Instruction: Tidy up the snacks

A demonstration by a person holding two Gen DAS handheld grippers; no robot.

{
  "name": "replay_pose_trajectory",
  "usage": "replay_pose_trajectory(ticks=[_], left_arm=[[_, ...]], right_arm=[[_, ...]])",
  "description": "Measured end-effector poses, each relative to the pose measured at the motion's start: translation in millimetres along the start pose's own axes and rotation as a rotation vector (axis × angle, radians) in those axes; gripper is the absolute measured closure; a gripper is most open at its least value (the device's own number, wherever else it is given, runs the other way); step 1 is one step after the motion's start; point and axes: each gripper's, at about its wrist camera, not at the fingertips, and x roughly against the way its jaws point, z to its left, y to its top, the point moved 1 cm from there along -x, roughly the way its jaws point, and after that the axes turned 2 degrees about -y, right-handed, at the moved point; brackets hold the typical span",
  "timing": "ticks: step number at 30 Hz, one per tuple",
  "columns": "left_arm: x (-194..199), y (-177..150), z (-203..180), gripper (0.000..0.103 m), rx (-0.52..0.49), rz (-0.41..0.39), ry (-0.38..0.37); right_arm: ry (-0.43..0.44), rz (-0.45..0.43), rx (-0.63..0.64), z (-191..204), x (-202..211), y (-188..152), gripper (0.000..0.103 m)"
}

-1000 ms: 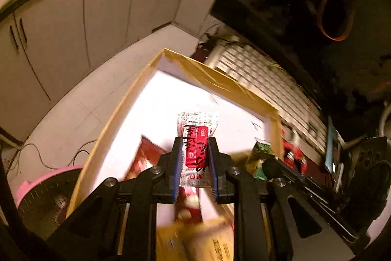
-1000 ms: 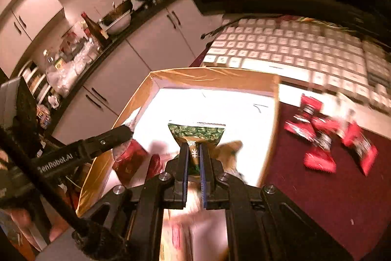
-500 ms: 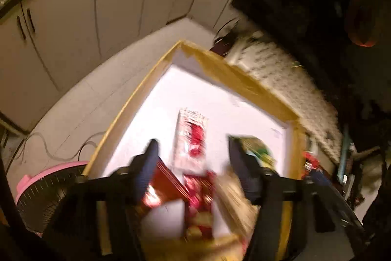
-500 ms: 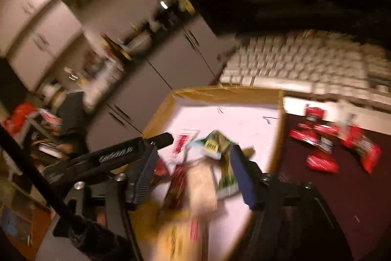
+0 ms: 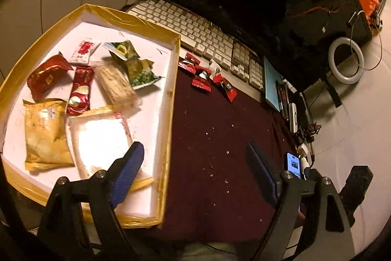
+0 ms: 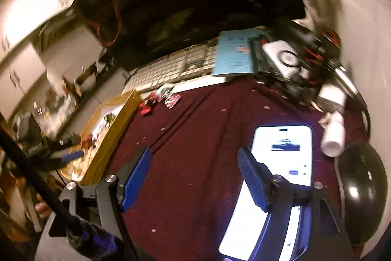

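Note:
A cardboard box (image 5: 174, 80) with a yellow taped rim holds several snack packets, among them a white-and-red packet (image 5: 84, 51) and a green packet (image 5: 122, 49). Several red candies (image 5: 202, 76) lie on the dark red mat between the box and the keyboard. My left gripper (image 5: 193, 151) hovers over the box's right wall and the mat, its jaws opening with nothing between them. My right gripper (image 6: 194, 151) is over bare mat, its jaws opening and empty. From there the box (image 6: 114, 131) and the red candies (image 6: 158, 102) lie far to its left.
A white keyboard (image 5: 195, 28) lies behind the candies. A lit phone (image 6: 281, 155) lies by my right finger, with a black mouse (image 6: 361, 190) and a white tube (image 6: 334, 136) to its right. A blue notebook (image 6: 234, 55) and gadgets crowd the back right. Crumbs dot the mat.
Both grippers let go of their packets, which now lie in the box. Both opened wide and swung right, away from the box and over the mat.

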Motion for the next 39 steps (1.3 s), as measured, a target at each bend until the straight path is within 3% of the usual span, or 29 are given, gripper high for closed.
replay_pose_trajectory(ticks=[6,11,17,24,32,34,39], left_arm=[[0.5,-0.7,-0.7,0.018,-0.002,-0.004,0.02],[-2.9,-1.5,7.4,0.018,0.018,0.004,0.03],[-1.5,-3.4,9.3,0.018,0.014,0.006,0.031],[-5.7,-5.1,4.2,0.018,-0.002,0.014,0.028],[-13.7,-2.9,0.6,0.018,-0.015,0.025,0.038],[-13.1,-0.5,1.0,0.018,-0.015,0.02,0.04],[-9.1,3.8,6.5,0.018,0.0,0.006,0.052]], right_arm=[[-0.016,0.018,0.012,-1.4,-10.5,7.3,0.029],[-0.086,0.073,0.073,10.6,-27.8,1.0,0.029],[-0.058,-0.018,0.07,17.2,2.4,12.3,0.029],[-0.025,-0.043,0.071,29.5,10.3,24.0,0.029],[0.064,0.025,0.086,85.6,-50.4,17.4,0.029],[0.095,0.083,0.107,103.4,-76.2,16.9,0.029],[0.049,0.166,0.151,126.5,-130.3,32.8,0.033]])
